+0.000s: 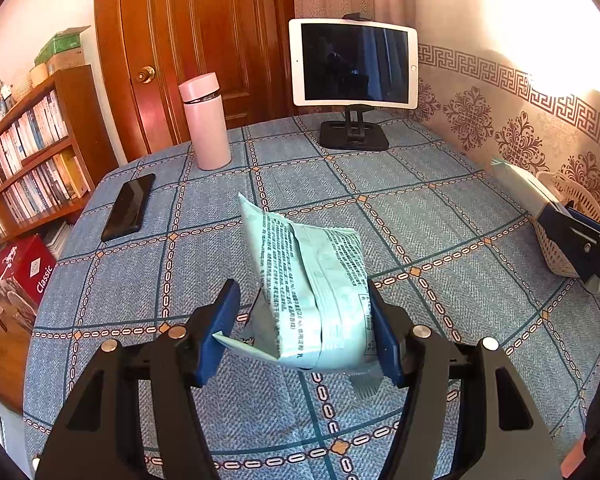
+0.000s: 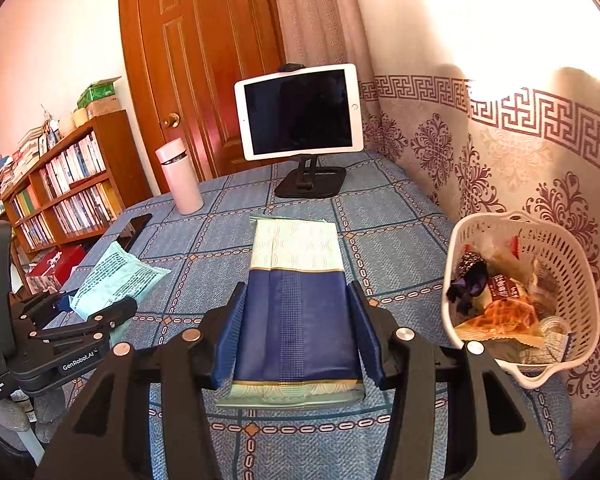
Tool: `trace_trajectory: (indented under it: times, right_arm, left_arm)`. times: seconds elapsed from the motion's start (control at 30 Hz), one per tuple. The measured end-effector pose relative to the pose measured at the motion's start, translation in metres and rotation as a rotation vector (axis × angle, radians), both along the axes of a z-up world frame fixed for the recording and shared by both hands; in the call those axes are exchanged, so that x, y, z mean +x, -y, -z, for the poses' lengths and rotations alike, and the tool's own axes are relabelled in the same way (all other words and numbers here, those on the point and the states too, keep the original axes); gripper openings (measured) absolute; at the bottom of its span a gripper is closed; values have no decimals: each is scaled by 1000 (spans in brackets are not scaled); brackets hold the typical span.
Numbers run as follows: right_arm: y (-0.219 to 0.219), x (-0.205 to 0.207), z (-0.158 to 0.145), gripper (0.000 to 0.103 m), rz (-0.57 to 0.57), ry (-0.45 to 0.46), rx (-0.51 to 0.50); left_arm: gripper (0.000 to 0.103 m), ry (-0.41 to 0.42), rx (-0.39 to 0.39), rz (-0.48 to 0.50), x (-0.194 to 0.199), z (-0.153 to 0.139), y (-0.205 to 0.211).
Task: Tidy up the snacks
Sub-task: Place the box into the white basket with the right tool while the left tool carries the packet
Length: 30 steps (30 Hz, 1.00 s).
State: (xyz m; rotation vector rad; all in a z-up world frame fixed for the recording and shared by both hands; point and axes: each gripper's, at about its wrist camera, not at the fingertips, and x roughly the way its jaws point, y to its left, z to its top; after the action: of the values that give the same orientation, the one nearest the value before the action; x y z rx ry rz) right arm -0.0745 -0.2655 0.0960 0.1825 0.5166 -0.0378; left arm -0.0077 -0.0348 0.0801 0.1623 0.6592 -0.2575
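Note:
My left gripper (image 1: 302,328) is shut on a mint-green snack packet (image 1: 312,276) with black print, held tilted just above the blue checked tablecloth (image 1: 420,208). The packet also shows in the right wrist view (image 2: 116,276). My right gripper (image 2: 300,332) is shut on a navy and pale-green snack pack (image 2: 298,300), held over the table. A white plastic basket (image 2: 576,280) at the right holds several wrapped snacks (image 2: 500,312). In the left wrist view the right gripper with its pack (image 1: 528,188) is at the right edge, next to the basket (image 1: 556,256).
A pink flask (image 1: 206,120) and a black phone (image 1: 129,206) stand at the table's far left. A white tablet on a black stand (image 1: 354,66) is at the far edge. A bookshelf (image 1: 32,152), a door and a patterned curtain surround the table.

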Motion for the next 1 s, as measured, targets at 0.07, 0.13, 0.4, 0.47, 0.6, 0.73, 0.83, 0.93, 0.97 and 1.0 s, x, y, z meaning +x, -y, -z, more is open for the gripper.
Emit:
trace_trajectory:
  times: [0.07, 0.13, 0.4, 0.47, 0.6, 0.73, 0.83, 0.93, 0.97, 1.0]
  right_arm:
    - [10, -6, -4, 50, 24, 16, 4]
    - [21, -12, -7, 50, 50, 31, 11]
    - [70, -41, -14, 50, 185, 83, 14]
    - [82, -48, -15, 50, 223, 93, 10]
    - [104, -59, -16, 50, 295, 104, 0]
    - [120, -58, -10, 50, 350, 94, -15]
    - [131, -51, 0, 53, 395, 71, -42]
    - [137, -43, 11, 53, 422, 37, -81]
    - [138, -42, 13, 53, 431, 33, -95]
    - [137, -43, 15, 54, 433, 36, -101]
  left_arm:
    - [63, 9, 4, 11, -2, -3, 7]
    - [63, 18, 9, 23, -5, -6, 14]
    - [63, 49, 16, 79, -15, -18, 45]
    - [63, 56, 13, 97, -19, -21, 53]
    - [63, 65, 13, 134, -24, -25, 70]
    - [63, 68, 19, 165, -28, -27, 86]
    - [63, 73, 20, 180, -30, -29, 95]
    - [63, 80, 22, 192, -31, -32, 104]
    - [63, 83, 23, 196, -32, -34, 107]
    - [63, 85, 23, 200, -33, -35, 110]
